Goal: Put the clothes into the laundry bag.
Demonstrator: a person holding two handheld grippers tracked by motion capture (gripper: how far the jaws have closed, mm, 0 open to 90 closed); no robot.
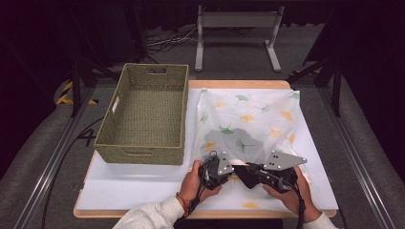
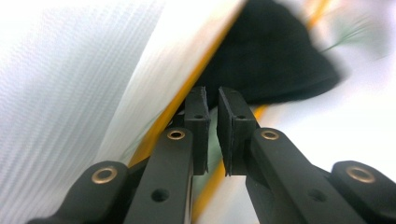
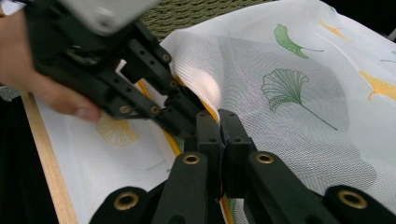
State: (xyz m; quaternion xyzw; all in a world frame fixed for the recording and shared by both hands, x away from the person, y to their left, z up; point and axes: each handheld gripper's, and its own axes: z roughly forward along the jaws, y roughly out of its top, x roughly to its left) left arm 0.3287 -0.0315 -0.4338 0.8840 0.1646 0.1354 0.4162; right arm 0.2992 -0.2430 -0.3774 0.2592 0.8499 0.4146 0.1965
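Note:
A sheer white cloth printed with green and yellow ginkgo leaves lies on the right half of the table. Its yellow hem runs along the near edge. Both grippers meet at that near edge, tips almost touching. My left gripper reaches in from the left, and its jaws are closed to a thin slit on the hem. My right gripper comes from the right, with its jaws pressed together on the cloth edge, which is lifted slightly there. The left gripper sits just beside them.
An empty woven green basket stands on the left half of the table, close to the cloth. A white sheet covers the wooden table. A grey metal stand is on the floor beyond the far edge.

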